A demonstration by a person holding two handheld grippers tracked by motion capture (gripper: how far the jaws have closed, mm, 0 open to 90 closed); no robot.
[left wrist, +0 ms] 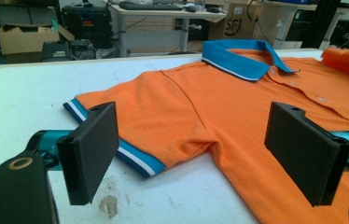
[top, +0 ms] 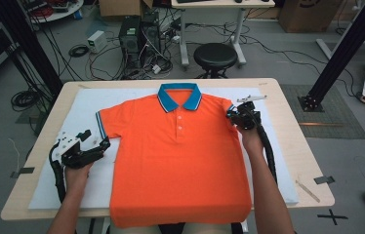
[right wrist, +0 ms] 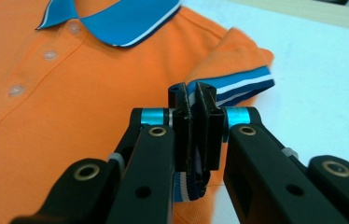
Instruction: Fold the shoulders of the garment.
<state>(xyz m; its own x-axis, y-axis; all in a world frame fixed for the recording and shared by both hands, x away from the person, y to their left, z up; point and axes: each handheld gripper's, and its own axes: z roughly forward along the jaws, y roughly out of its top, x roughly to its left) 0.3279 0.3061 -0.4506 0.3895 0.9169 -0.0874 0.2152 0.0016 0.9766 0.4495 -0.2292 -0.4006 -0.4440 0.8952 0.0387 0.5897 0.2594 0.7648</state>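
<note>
**Right sleeve pinched for the fold**

An orange polo shirt [top: 178, 156] is laid flat, front up, on the white mat [top: 85, 105] covering the table [top: 288, 146], its hem at the near edge and its blue collar [top: 179, 96] at the far side. At the near left, the left claw [top: 94, 141] is held wide open just beside the left sleeve [left wrist: 116, 116], with nothing between its pads. Farther off on the right, the right claw [right wrist: 193, 126] is clamped narrow on the striped cuff [right wrist: 242, 86] of the right sleeve, which is lifted off the mat. For a clean fold, the cuff should be carried low across the chest so that the body is not dragged. The crease should be kept parallel to the side seam. The sleeve is best released only once it is laid flat, with the left claw used to steady the fabric if it shifts.
</note>
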